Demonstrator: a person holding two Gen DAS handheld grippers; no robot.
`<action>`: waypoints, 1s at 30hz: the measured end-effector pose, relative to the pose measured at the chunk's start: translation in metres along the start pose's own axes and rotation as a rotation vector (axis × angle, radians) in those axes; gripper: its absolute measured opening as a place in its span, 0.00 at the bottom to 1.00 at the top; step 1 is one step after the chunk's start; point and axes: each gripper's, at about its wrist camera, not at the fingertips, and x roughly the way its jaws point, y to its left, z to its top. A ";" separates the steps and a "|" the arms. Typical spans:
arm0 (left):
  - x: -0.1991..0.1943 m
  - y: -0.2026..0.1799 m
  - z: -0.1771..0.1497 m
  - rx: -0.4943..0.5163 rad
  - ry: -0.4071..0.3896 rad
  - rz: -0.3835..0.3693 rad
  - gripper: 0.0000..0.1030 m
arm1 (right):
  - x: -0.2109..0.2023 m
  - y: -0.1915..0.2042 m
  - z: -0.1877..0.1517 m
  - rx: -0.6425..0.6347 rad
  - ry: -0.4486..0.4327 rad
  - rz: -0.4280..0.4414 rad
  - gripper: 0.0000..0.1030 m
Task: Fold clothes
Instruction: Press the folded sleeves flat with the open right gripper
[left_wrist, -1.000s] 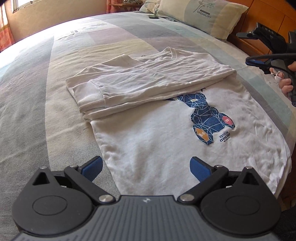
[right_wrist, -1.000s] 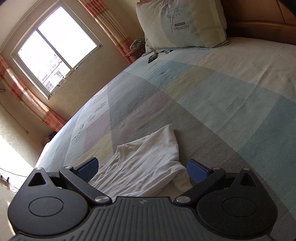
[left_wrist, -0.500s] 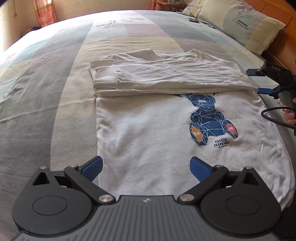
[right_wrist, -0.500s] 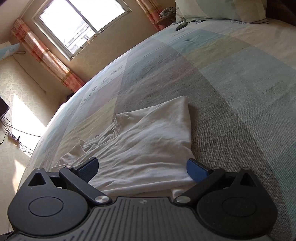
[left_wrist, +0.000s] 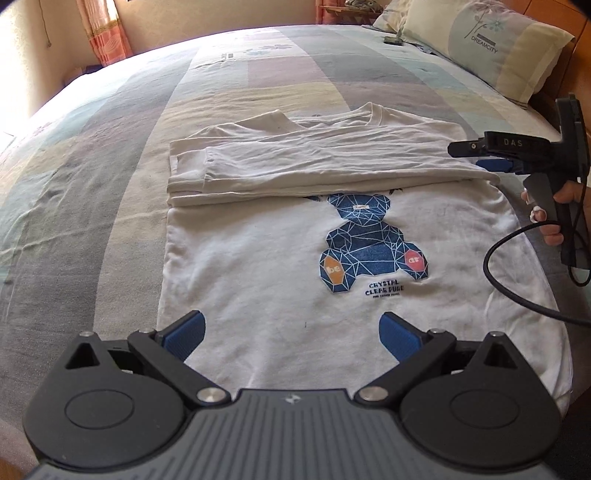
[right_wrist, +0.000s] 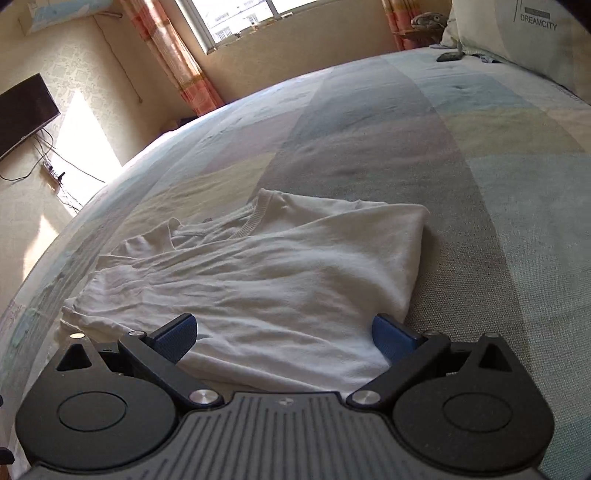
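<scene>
A white T-shirt (left_wrist: 258, 266) with a blue bear print (left_wrist: 369, 243) lies flat on the bed, its sleeves and top folded across the chest in a band (left_wrist: 314, 166). My left gripper (left_wrist: 293, 334) hovers open over the shirt's hem, nothing between its blue pads. In the left wrist view my right gripper (left_wrist: 491, 157) sits at the right end of the folded band, held by a hand (left_wrist: 554, 221). The right wrist view shows that gripper (right_wrist: 284, 338) open just above the folded shoulder (right_wrist: 295, 266), near the collar (right_wrist: 255, 218).
A patchwork bedspread (left_wrist: 110, 155) covers the bed. A pillow (left_wrist: 480, 40) and a small dark object (left_wrist: 393, 40) lie at the head. The wooden headboard (left_wrist: 580, 74) is at far right. A black cable (left_wrist: 517, 299) trails over the shirt's right side. A window (right_wrist: 251, 14) and a wall television (right_wrist: 22, 110) are behind.
The left gripper has swung to face the shirt squarely from its hem. The right gripper has dropped lower and closer to the folded shoulder. Both stayed open.
</scene>
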 end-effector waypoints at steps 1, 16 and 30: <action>-0.002 0.001 -0.003 -0.014 0.005 0.007 0.97 | -0.004 -0.003 -0.003 0.007 -0.002 0.007 1.00; -0.037 0.031 -0.023 -0.135 0.023 0.118 0.97 | -0.008 0.006 0.029 -0.066 -0.041 0.076 1.00; -0.005 0.017 -0.064 -0.154 0.087 -0.029 0.99 | -0.033 0.117 -0.109 -0.607 0.240 0.108 1.00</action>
